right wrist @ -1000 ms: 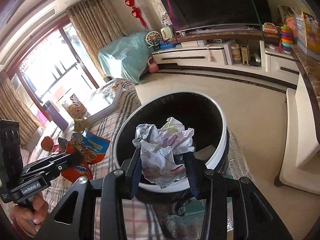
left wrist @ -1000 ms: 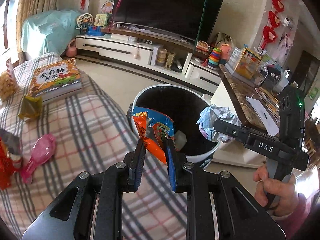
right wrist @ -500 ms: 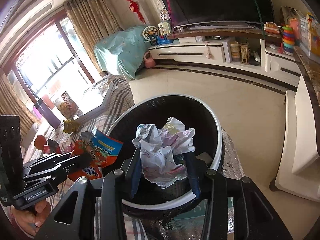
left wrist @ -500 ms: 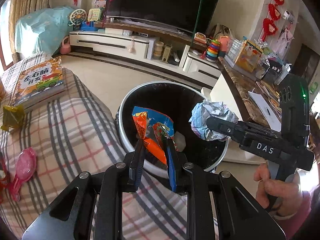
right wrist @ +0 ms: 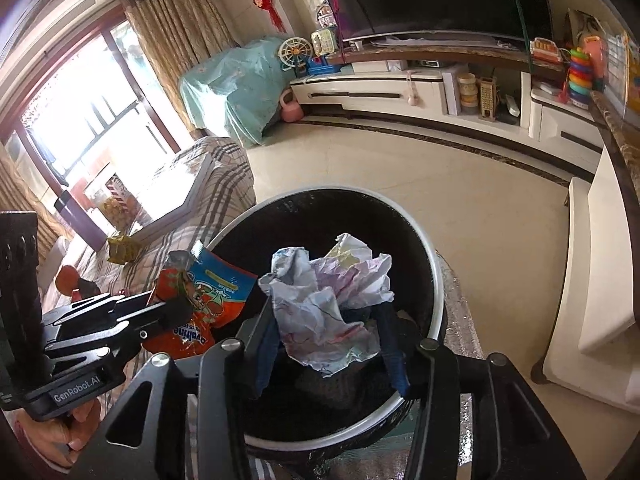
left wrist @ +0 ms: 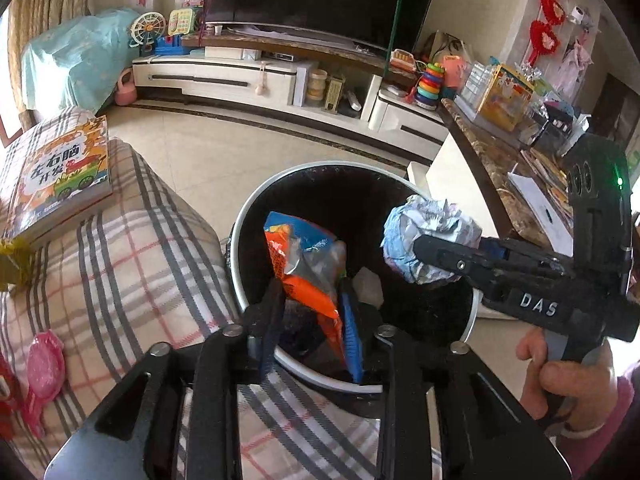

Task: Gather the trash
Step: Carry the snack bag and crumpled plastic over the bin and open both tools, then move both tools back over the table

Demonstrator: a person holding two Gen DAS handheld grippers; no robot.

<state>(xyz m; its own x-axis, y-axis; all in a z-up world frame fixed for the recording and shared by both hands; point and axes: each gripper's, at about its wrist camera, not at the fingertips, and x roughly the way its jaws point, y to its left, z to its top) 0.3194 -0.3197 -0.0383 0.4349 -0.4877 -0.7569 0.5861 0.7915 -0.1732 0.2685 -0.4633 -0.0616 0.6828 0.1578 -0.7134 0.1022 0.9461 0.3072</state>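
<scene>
Left gripper [left wrist: 312, 322]: jaws look parted, glossy orange-blue foil snack wrapper [left wrist: 306, 264] against right jaw, hold uncertain, centre frame over round black bin [left wrist: 474, 312] with white rim. Right gripper [right wrist: 328, 344]: jaws clamped on crumpled white-lilac paper ball [right wrist: 328, 304], lower centre, above bin mouth. Both grippers tilted down toward bin. Plaid cloth [left wrist: 132, 248] left of frame, glossy picture book [left wrist: 60, 172] on it

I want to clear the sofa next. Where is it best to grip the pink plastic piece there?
Probably the narrow neck of the pink plastic piece, from above: it lies flat on the plaid sofa cover, its round end looks too wide for the fingers.
</scene>
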